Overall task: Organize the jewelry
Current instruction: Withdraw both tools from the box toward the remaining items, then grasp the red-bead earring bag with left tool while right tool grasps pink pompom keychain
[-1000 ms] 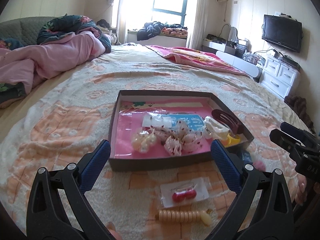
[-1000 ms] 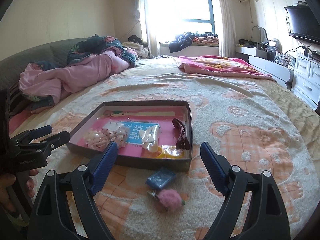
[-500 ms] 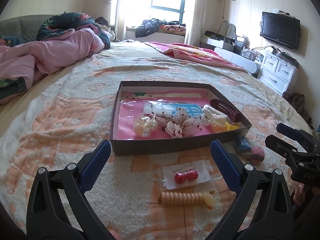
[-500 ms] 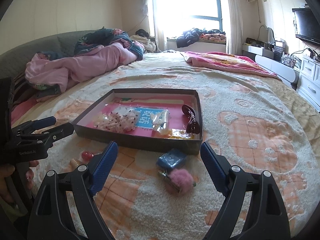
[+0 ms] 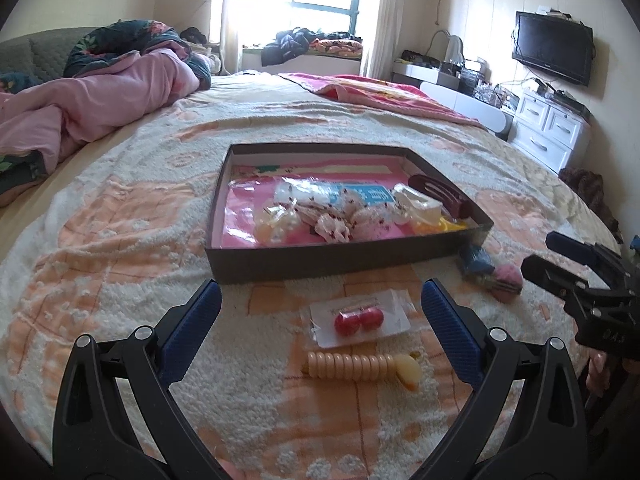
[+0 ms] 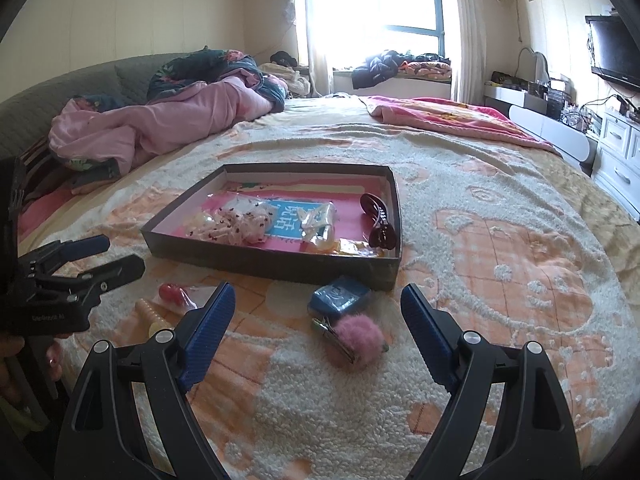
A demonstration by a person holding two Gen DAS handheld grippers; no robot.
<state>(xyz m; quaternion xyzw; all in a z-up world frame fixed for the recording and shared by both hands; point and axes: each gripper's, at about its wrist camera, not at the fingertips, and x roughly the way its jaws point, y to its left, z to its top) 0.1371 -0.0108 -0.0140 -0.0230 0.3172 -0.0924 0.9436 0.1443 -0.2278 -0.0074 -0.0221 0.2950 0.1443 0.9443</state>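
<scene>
A shallow dark box (image 5: 344, 261) (image 6: 276, 265) with a pink lining lies on the bed, holding several bagged hair ties, a blue card and a dark red hair clip (image 5: 440, 194) (image 6: 378, 220). In front of it lie a clear bag with two red beads (image 5: 358, 322) (image 6: 174, 294), a cream coiled hair tie (image 5: 362, 366) (image 6: 150, 314), a blue packet (image 6: 340, 298) (image 5: 474, 259) and a pink pompom clip (image 6: 356, 338) (image 5: 507, 278). My left gripper (image 5: 320, 312) stands open over the red beads. My right gripper (image 6: 316, 316) stands open around the blue packet and pompom, above them.
The bed wears a fluffy cream and orange blanket (image 6: 500, 272). A pink duvet (image 5: 92, 100) is heaped at the far left. A folded pink blanket (image 5: 384, 94) lies far back. White drawers (image 5: 548, 128) and a wall TV (image 5: 554, 52) stand to the right.
Both grippers have sunk and tilted up slightly, so the box and loose items sit higher and nearer in each view. Both sets of jaws stayed wide.
</scene>
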